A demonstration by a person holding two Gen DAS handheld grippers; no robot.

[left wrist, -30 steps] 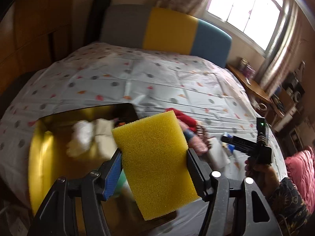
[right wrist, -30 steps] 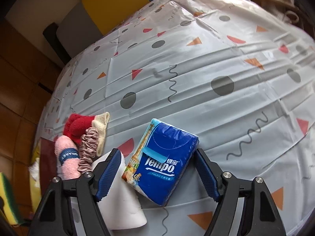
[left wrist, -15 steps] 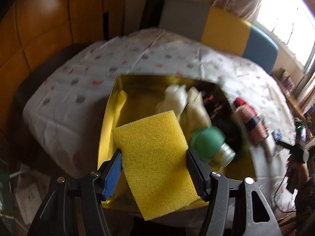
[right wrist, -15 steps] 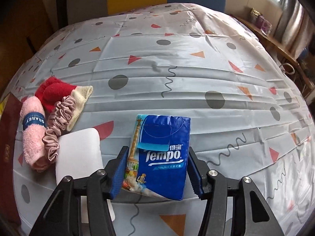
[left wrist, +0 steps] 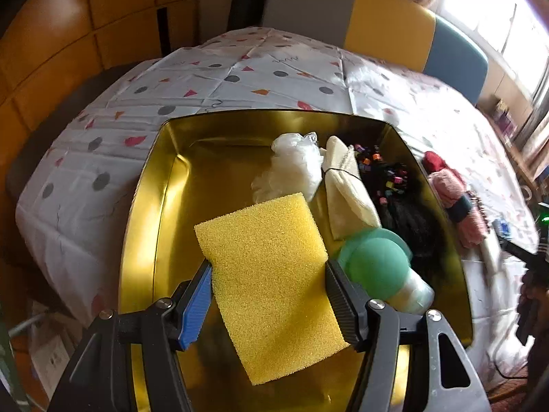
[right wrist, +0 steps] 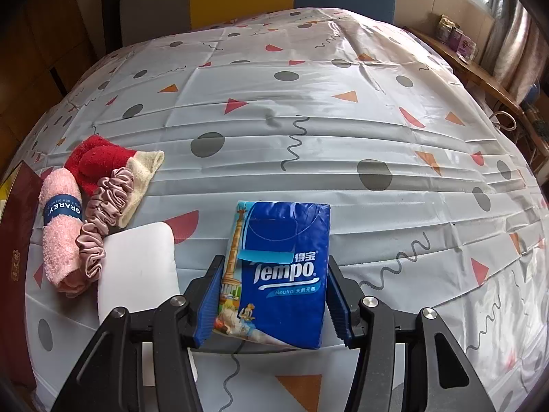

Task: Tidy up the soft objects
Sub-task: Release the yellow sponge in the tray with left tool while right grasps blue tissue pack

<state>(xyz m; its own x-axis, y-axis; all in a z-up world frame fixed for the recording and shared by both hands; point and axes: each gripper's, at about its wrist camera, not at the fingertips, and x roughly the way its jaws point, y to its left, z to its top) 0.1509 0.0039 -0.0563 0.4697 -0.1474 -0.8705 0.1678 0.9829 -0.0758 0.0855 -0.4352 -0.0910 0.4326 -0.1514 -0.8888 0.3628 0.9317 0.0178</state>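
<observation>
Both tools grip: left tool [left wrist: 269,295] yellow sponge [left wrist: 271,281], right tool [right wrist: 274,300] tissue pack [right wrist: 279,271].

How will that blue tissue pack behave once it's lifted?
The tissue pack likely feels light and squashy: its wrapper dents between the right gripper pads. The glossy film may slip. Flat-sided, it shouldn't roll.

Surface: wide tabletop [right wrist: 343,144] under a glossy white plastic cloth printed with grey dots, red and orange triangles and black squiggles; creased in straight fold lines.
Far end: upholstered backrest in grey, yellow and blue panels [left wrist: 384,24].
Left wall: orange-brown wooden panelling [left wrist: 85,17], seams visible.
Right: bright daylight window [left wrist: 497,10] with pale patterned curtains [right wrist: 514,44]; low wooden shelf [right wrist: 473,68] beneath, carrying small purple packages, too small to identify.
</observation>
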